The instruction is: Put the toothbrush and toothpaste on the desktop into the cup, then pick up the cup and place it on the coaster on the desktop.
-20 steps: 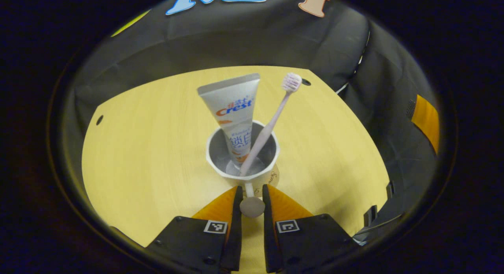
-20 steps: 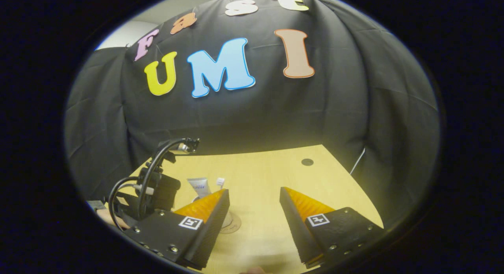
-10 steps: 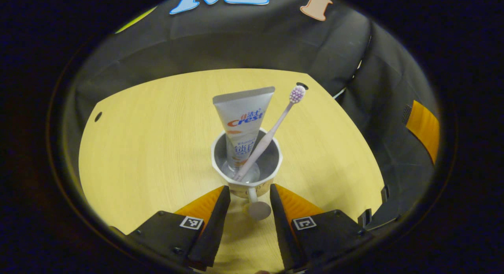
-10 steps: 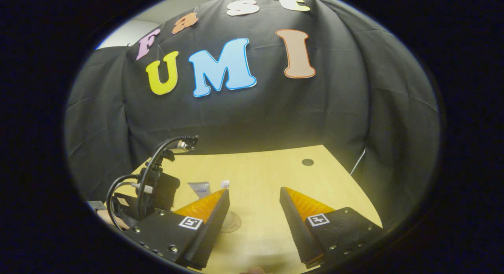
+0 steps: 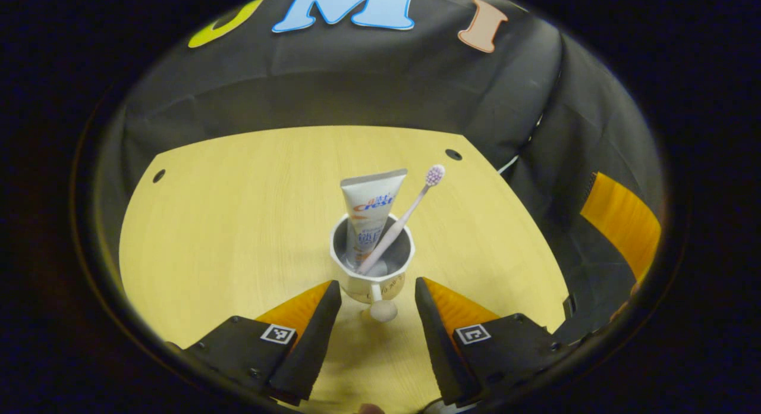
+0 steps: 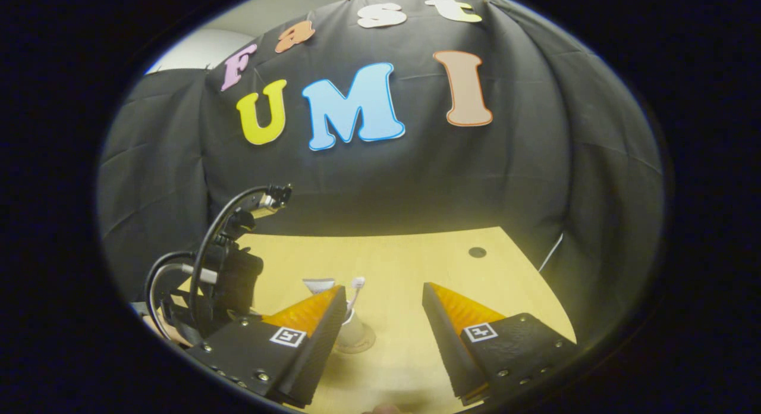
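A white cup (image 5: 371,260) stands upright on the wooden table (image 5: 226,223), with its knobbed handle (image 5: 382,310) pointing at me. Inside it lean a toothpaste tube (image 5: 371,203) and a pale pink toothbrush (image 5: 410,212), bristles up. My left gripper (image 5: 376,286) is open, its fingers on either side of the handle and apart from it. In the right gripper view the cup (image 6: 352,331) rests on a round coaster (image 6: 364,344), half hidden behind one finger. My right gripper (image 6: 384,289) is open and holds nothing.
The left gripper's body with its black cables (image 6: 223,277) stands just left of the cup in the right gripper view. A small dark hole (image 6: 477,252) marks the table's far right corner. Black cloth closes off the back and sides.
My left gripper let go of the cup's handle, opened wide and drew back, so the cup looks smaller and stands by itself. The right gripper shifted only slightly.
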Tool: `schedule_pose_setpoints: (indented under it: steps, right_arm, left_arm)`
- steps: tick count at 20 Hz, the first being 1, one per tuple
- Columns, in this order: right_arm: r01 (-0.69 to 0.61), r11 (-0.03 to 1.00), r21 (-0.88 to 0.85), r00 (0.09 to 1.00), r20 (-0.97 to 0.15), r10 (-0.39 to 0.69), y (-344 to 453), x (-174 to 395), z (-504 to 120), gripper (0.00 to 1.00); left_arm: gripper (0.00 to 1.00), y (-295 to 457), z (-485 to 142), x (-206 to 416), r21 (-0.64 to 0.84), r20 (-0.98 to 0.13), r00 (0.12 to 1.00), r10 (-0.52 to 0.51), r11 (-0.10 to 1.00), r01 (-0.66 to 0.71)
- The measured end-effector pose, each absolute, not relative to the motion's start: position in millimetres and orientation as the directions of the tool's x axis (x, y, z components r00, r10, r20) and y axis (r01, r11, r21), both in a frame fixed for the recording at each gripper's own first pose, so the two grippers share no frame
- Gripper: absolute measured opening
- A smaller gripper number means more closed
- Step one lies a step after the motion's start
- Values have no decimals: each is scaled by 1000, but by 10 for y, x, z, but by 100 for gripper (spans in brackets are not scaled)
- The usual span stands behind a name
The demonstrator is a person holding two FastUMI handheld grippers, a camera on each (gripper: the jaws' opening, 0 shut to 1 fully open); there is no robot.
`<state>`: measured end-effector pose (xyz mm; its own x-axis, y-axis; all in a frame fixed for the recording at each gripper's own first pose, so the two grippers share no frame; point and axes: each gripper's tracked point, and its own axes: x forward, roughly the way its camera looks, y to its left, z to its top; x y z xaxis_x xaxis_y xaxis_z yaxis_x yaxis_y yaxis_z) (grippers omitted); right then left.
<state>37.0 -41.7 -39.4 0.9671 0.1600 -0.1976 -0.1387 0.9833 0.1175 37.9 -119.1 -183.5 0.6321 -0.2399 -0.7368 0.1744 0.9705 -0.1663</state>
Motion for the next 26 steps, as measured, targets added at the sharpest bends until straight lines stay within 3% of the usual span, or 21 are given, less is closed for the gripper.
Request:
schedule_pose_setpoints:
  steps: [12,18,21,22,23,26]
  right_arm:
    - [-189,980,59,975,-111,194,-264,226,-41,81]
    - [-121,991,53,989,-74,125,-197,206,40,81]
    - [-95,994,59,994,-52,98,-130,186,77,81]
    - [-86,995,58,995,-48,88,-115,182,78,77]
    - [-73,996,56,996,-44,76,-100,163,95,81]
    - [-44,998,54,998,-33,46,-53,91,148,81]
  left_arm:
    - [83,-795,-834,251,-143,-544,826,-150,986,85]
    - [88,-604,-338,138,-75,-320,939,-129,991,110]
    - [87,-513,-113,107,-48,-215,967,-140,990,132]
    - [87,-494,-48,104,-34,-182,972,-146,989,143]
    - [86,-468,21,96,-18,-155,976,-152,988,151]
    - [87,-417,187,107,19,-80,984,-159,987,161]
